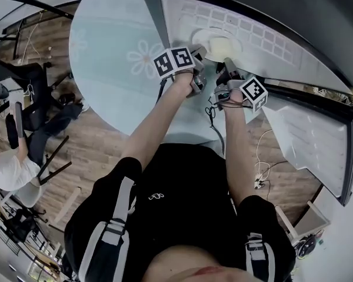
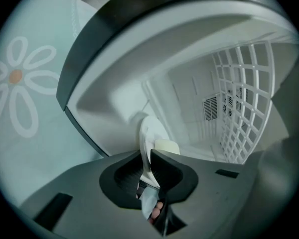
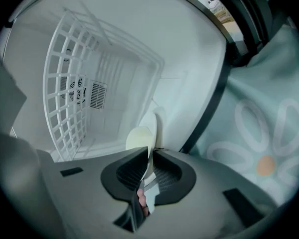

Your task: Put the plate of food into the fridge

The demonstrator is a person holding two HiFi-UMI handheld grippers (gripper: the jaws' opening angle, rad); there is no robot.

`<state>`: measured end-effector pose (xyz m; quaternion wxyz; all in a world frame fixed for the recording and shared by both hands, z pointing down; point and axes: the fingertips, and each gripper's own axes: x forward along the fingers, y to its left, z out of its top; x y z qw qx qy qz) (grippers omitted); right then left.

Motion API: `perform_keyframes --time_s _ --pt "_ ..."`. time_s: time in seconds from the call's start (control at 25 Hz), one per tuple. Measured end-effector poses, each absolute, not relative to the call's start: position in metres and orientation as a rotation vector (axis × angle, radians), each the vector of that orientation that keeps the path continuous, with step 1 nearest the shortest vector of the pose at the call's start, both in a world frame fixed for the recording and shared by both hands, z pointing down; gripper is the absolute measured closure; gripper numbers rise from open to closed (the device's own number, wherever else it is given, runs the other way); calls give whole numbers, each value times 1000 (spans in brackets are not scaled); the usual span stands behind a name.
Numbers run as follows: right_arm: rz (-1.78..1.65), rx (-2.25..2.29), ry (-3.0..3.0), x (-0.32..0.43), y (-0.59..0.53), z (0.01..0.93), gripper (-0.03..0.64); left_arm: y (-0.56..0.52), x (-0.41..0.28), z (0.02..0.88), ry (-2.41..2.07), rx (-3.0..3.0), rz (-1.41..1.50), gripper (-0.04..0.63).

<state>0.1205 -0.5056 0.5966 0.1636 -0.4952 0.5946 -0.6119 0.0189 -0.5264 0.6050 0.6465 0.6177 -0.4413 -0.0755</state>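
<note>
A white plate [image 1: 219, 42] carrying a pale yellow piece of food [image 1: 222, 46] is held at the mouth of the open fridge [image 1: 282, 54]. My left gripper [image 1: 199, 54] is shut on the plate's left rim, and my right gripper [image 1: 229, 64] is shut on its right rim. In the left gripper view the plate [image 2: 148, 131] stands edge-on between the pads of that gripper [image 2: 150, 157], with the food [image 2: 167, 147] just beyond. The right gripper view shows the plate [image 3: 153, 126] and the food [image 3: 138, 137] the same way, with that gripper [image 3: 152, 152] clamped on the rim.
Inside the fridge a white wire shelf [image 2: 244, 98] lines one side, with a fan vent [image 3: 92, 94] on the back wall. The fridge door [image 1: 312, 140] hangs open at the right. The fridge stands on a pale blue daisy-print cloth [image 1: 115, 69]. A person sits at the far left [image 1: 6, 163].
</note>
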Motion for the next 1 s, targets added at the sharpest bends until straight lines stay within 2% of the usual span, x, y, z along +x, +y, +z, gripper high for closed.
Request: perform_keyframes --time_s 0.24,0.36,0.4,0.48,0.72,0.8,0.96,1.0 --pt "-1666 -1546 1805 123 -514 595 557 -535 17 604 -1016 1447 -64 535" --pt "-1533 -1762 1865 146 -503 590 474 -519 12 609 -1044 1468 13 511" --pt "-1521 -1782 1870 151 -498 588 472 -513 8 611 -1062 1461 22 505" --pt "-1525 -1750 1846 155 -484 584 472 -501 -4 610 -1093 1421 -12 500" --pt "-1503 -1679 1676 158 -432 570 491 -464 -27 586 -1071 1300 -249 551" --pt "-1488 -1638 1653 154 -421 562 514 -457 -28 578 -1073 1318 -262 566" --pt "-1437 -1555 1667 146 -413 535 517 -447 -32 553 -1057 1375 -301 568" --pt "-1419 -1534 1677 144 -413 526 548 -444 -33 541 -1046 1402 -334 571"
